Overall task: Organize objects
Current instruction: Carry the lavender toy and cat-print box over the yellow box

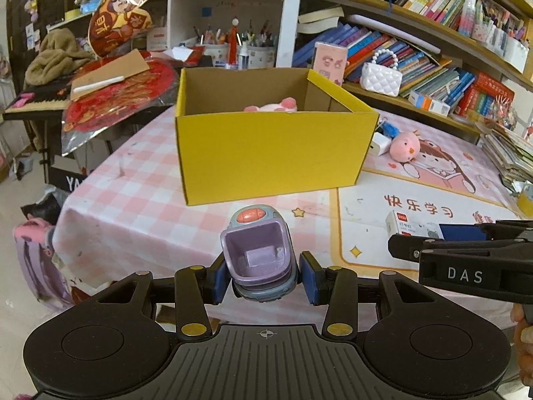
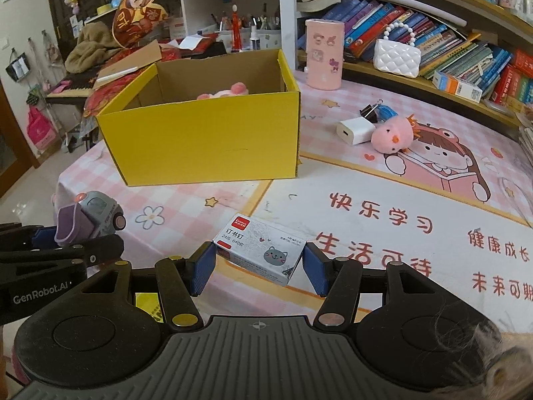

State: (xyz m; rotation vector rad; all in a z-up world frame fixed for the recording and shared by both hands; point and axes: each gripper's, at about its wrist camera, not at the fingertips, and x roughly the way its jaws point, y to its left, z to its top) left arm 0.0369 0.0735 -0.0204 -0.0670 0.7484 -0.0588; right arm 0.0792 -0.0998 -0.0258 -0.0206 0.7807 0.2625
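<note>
Left tool clamps toy car; right tool clamps staple box; yellow box ahead.

Smooth glossy plastic toy car gleaming at lower centre, matt yellow cardboard box showing raw brown card inside, printed paper staple box catching light, fuzzy pink plush chick lying right, wipe-clean checked tablecloth shining faintly.
</note>
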